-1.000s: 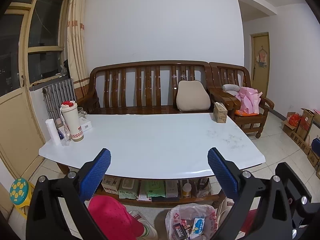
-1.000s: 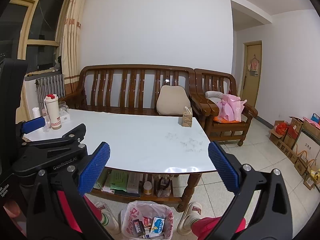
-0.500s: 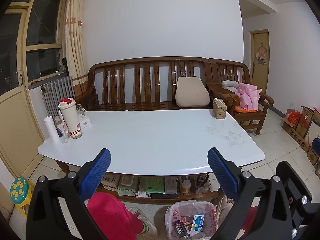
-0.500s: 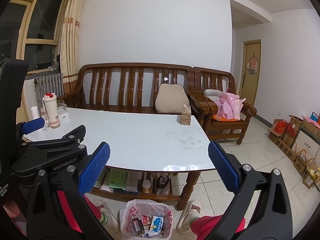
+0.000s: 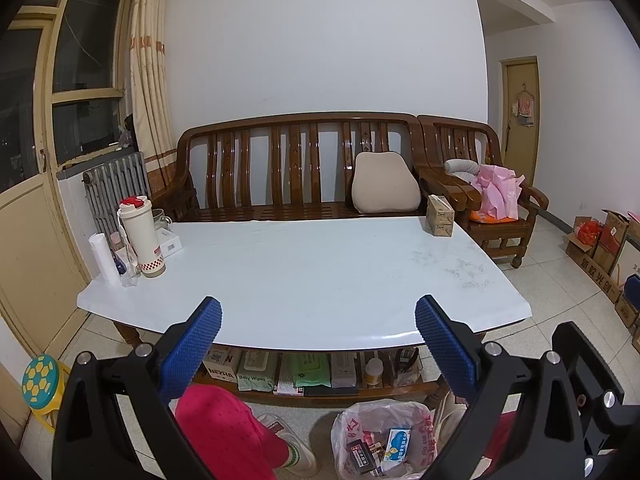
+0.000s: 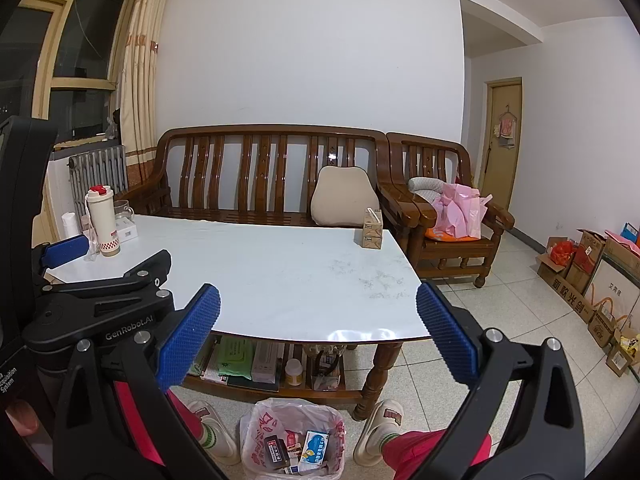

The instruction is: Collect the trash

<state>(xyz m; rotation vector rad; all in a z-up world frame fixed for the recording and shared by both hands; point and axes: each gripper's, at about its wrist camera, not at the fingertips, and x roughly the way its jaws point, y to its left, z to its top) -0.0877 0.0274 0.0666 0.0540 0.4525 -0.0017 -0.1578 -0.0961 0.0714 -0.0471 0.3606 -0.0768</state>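
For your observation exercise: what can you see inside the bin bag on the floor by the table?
The bin bag holds small cartons, among them a blue-and-white box and a dark box. Whatever lies beneath them is covered.

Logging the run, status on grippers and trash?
Left gripper and right gripper: jaws open, empty. Trash bag on floor holds boxes. Small carton on table, nothing blocking.

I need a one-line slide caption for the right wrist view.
Open hand-held gripper above a filled trash bag on the floor, beside a white table.
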